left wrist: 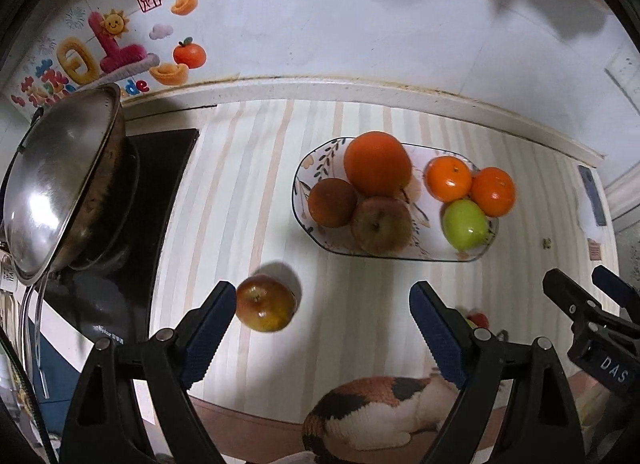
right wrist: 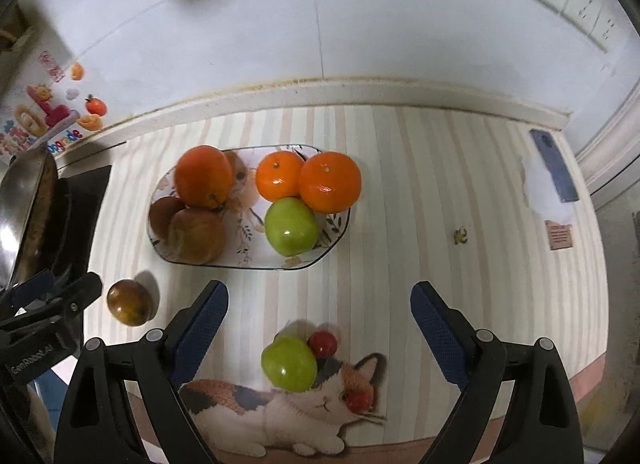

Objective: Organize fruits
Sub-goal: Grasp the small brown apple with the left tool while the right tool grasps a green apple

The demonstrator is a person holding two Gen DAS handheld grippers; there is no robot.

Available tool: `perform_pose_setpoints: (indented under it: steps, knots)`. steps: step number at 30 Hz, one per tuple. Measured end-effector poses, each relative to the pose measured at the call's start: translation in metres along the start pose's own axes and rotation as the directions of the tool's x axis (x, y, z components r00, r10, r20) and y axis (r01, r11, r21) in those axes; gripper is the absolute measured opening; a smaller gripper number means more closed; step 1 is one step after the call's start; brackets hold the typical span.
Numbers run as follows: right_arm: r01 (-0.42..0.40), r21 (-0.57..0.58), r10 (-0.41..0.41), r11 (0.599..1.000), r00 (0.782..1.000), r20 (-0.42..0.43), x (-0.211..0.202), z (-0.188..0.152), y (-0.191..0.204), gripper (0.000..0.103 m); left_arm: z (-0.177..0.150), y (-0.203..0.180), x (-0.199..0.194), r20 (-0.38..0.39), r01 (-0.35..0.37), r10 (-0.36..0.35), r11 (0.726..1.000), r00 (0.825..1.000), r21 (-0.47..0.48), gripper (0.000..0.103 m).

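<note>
At the left end of the bench a steel wok lid leans on a dark wok over the black stove; the wall sticker above it has Chinese characters, a red seal, and letters ending in "de". Next, near the front-left edge, a red-brown apple lies alone just beside one pad of the left gripper, which is wide open w/ nothing between its jaws. Probably this apple is not sorted yet.

In the middle, toward the back edge, the flowered plate already holds fruits in two groups, prob. by kind: big orange w/ two brownish apples on its left part, then two mandarins and a green apple on the right part.

At the front edge a second green apple and two small red fruits lie on the cat picture, between the pads of the right gripper, also open, holding nothing. The left tool reads "GenRobot.AI", the right one "DAS". At the far right edge are a phone and a small card, unreadable.
</note>
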State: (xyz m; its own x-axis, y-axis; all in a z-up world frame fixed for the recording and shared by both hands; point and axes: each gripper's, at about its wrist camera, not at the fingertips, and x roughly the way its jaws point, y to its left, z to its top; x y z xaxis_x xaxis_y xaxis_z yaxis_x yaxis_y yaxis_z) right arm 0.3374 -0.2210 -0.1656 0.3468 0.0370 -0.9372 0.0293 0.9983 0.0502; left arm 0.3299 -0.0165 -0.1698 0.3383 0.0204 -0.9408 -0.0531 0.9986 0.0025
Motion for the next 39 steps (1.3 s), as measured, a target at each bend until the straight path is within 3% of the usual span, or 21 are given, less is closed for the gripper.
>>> perform_pose_setpoints:
  steps: [7, 16, 18, 21, 24, 27, 31, 39]
  knots:
    - [0.017, 0.019, -0.018, 1.000, 0.997, 0.070, -0.038, -0.019, 0.002, 0.095, -0.014, -0.003, -0.036, 0.081, 0.019, -0.021, 0.999, 0.996, 0.027, 0.088]
    - [-0.031, 0.033, 0.029, 0.999, 0.998, 0.063, -0.047, -0.033, 0.007, 0.095, -0.019, 0.001, -0.045, 0.107, 0.047, -0.049, 0.999, 0.993, 0.021, 0.089]
    - [-0.055, 0.052, 0.054, 0.997, 0.998, 0.021, -0.030, -0.036, 0.005, 0.095, -0.019, 0.008, -0.034, 0.085, 0.046, -0.046, 0.999, 0.995, 0.006, 0.095]
    - [-0.074, 0.068, 0.079, 0.995, 0.994, -0.074, 0.013, -0.046, 0.001, 0.095, -0.022, 0.020, -0.012, 0.052, 0.029, -0.028, 0.999, 0.998, -0.022, 0.096]
    - [-0.095, 0.086, 0.107, 0.992, 0.982, -0.155, 0.055, -0.060, -0.001, 0.094, -0.024, 0.037, 0.021, -0.033, 0.036, -0.038, 0.997, 0.999, -0.067, 0.096]
    - [-0.110, 0.099, 0.129, 0.989, 0.969, -0.210, 0.084, -0.072, 0.002, 0.082, -0.029, 0.053, 0.056, -0.129, 0.048, -0.063, 0.992, 0.990, -0.116, 0.096]
    - [-0.101, 0.060, 0.112, 0.993, 0.966, -0.235, 0.105, -0.080, 0.015, 0.063, -0.034, 0.061, 0.090, -0.204, 0.017, -0.043, 0.992, 0.978, -0.128, 0.096]
    - [-0.059, 0.017, 0.061, 0.998, 0.965, -0.255, 0.123, -0.069, 0.021, 0.060, -0.018, 0.068, 0.140, -0.300, 0.017, -0.067, 0.986, 0.951, -0.166, 0.096]
